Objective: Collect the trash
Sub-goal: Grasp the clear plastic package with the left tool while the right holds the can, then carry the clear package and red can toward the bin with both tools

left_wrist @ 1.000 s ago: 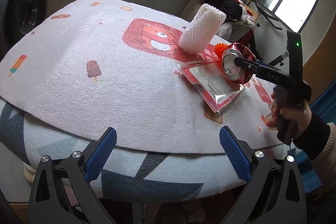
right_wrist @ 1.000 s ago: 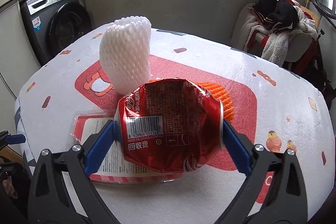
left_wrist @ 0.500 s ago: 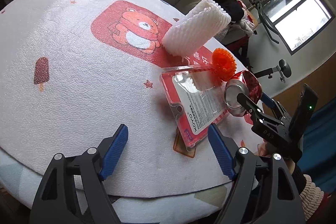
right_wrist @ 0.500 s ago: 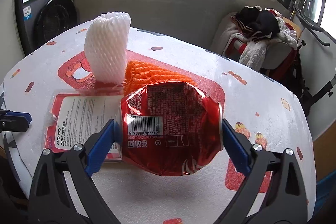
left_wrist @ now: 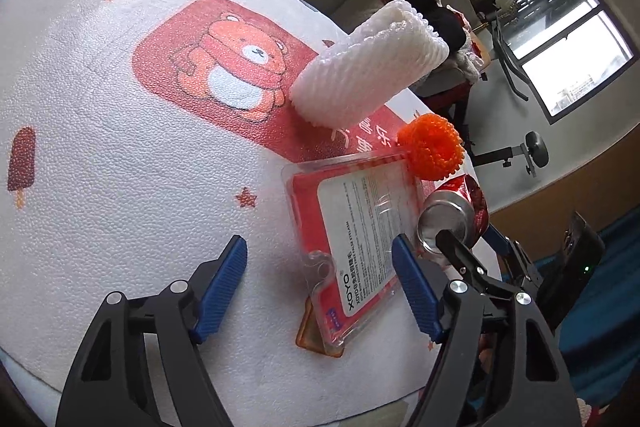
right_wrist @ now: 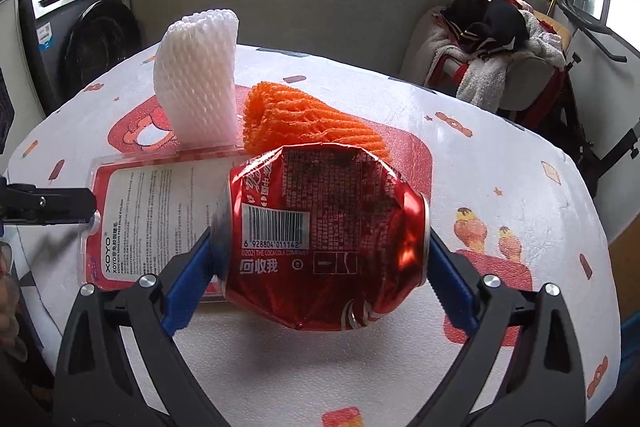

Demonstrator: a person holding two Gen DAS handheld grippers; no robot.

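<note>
Gripping a crushed red can (right_wrist: 326,239) end to end, the right gripper (right_wrist: 320,259) holds it above the table (right_wrist: 520,187), right of the red blister pack (left_wrist: 352,231). Left of the pack, the left gripper (left_wrist: 320,279) hangs part open; its jaws have just been closing, nothing pressed between them. Behind the pack stand a white foam sleeve (left_wrist: 368,67) and, to the right, an orange net (left_wrist: 434,147).
</note>
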